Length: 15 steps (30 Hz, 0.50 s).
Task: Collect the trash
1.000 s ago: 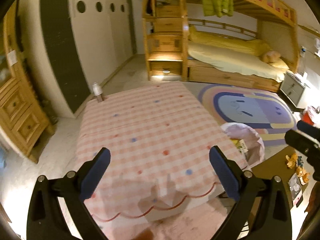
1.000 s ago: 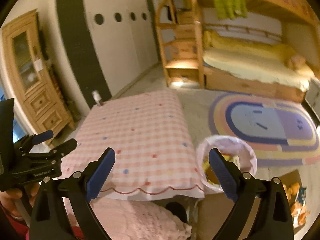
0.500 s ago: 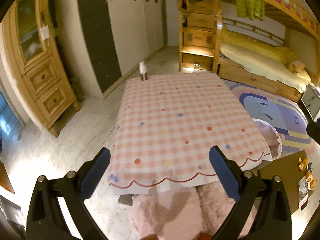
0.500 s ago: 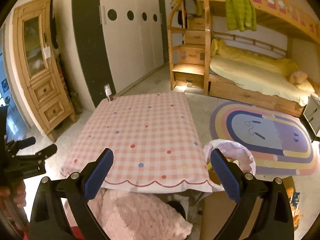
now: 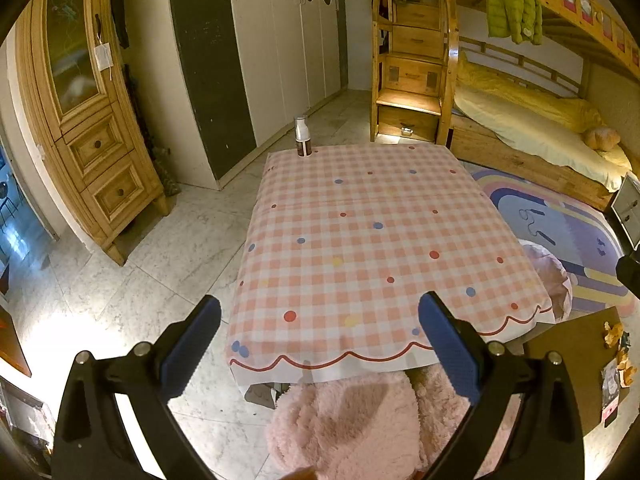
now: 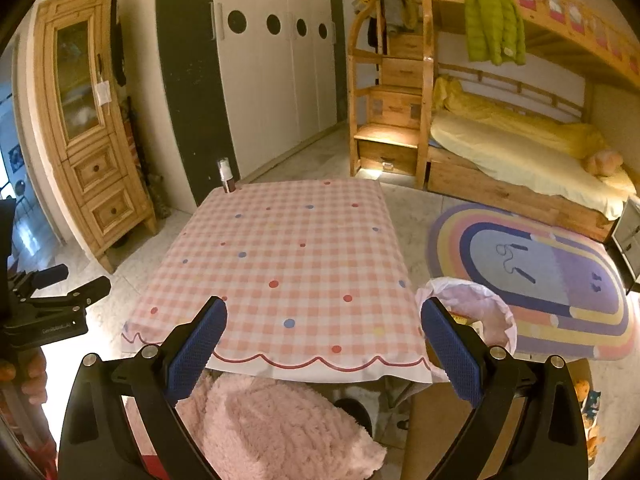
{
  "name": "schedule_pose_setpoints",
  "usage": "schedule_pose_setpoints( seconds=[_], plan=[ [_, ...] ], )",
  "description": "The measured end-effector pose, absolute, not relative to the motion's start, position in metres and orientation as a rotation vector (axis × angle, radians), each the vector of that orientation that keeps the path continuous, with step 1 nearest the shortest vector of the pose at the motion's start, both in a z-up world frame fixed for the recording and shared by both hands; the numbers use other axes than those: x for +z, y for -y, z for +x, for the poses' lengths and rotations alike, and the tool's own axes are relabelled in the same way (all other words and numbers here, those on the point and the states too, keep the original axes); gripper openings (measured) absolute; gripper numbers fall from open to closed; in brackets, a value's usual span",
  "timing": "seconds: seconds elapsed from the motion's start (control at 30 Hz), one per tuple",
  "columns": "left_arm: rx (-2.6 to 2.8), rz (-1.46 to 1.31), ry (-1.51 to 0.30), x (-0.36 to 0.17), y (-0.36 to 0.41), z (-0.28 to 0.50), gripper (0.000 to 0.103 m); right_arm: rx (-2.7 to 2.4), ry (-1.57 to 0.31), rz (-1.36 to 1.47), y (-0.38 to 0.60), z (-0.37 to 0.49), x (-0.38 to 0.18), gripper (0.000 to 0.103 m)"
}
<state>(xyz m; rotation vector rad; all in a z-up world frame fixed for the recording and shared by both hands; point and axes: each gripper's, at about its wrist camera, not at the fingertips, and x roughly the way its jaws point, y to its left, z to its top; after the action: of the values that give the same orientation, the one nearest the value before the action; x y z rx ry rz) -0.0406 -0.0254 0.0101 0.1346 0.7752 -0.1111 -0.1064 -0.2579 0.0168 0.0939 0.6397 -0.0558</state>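
We note left gripper (image 5: 319,330) and right gripper (image 6: 323,330) both spread wide, empty, above near scalloped edge of pink checked tablecloth (image 6: 288,264). Fluffy pink seat cushion (image 6: 276,420) beneath. White-lined trash bin (image 6: 474,314) touching cloth's right near corner. Small white-capped bottle (image 5: 302,136) upright at far left corner. Marble floor open left.

Both fisheye wrist views looked down from above the near edge of the table covered in pink-and-white checked cloth (image 5: 360,240), facing along it toward the wooden bunk bed (image 5: 528,120) and the white wardrobe with round holes (image 6: 276,80). The left view sat further left, showing more marble floor; the right view (image 6: 300,264) took in the pink-lined waste bin (image 6: 480,308). Both shared table, wardrobe and bed.
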Motion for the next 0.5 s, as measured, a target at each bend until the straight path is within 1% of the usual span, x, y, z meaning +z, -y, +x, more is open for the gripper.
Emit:
schedule_pose_setpoints(
  seconds=[0.5],
  plan=[
    [-0.118, 0.135, -0.782, 0.008, 0.0265, -0.0386, 0.096, -0.05, -0.644, 0.085, 0.2587, -0.1049, 0.016, 0.096]
  ],
)
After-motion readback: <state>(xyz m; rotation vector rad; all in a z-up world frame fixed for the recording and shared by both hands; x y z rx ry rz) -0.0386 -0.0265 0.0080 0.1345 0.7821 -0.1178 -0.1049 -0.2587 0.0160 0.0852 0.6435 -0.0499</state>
